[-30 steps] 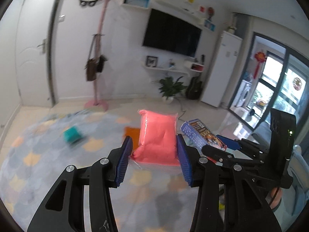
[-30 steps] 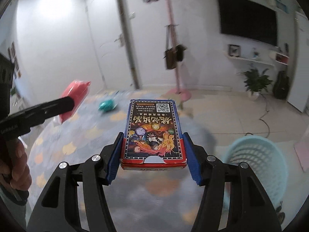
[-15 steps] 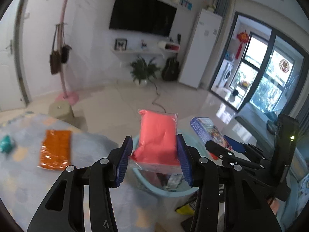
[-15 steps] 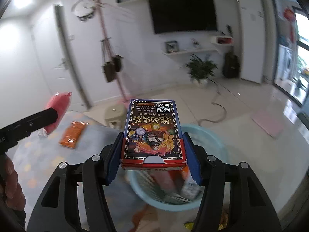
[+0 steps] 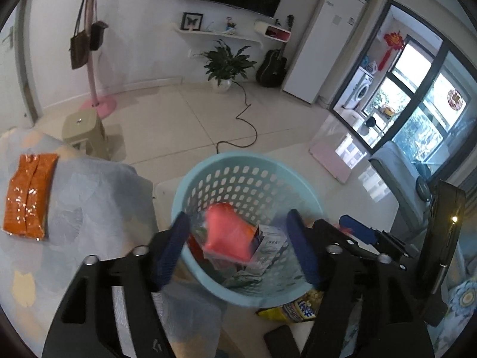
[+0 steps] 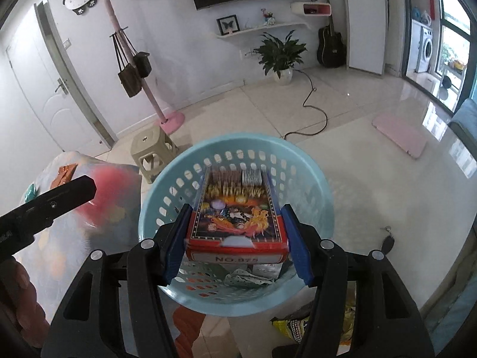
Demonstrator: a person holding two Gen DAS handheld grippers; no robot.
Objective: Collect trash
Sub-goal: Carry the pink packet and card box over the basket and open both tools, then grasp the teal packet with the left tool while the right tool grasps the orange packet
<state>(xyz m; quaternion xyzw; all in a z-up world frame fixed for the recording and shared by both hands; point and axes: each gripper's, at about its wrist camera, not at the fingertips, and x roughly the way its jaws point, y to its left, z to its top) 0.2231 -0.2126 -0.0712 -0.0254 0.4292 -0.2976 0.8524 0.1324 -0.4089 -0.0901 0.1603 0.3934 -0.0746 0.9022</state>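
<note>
Blue basket [image 5: 208, 176] under spread left claw [image 5: 238, 247], right claw [image 6: 237, 246] clamping box [image 6: 235, 211]

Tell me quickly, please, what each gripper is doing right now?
Left gripper: open, pink packet released over the basket.
Right gripper: shut on the card box.

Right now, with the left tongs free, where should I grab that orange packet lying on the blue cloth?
Take the orange packet across its narrow width, near the middle, coming straight down from above. It lies flat on the cloth with long sides free, so the left tongs, open over the basket, should be able to straddle it.
</note>
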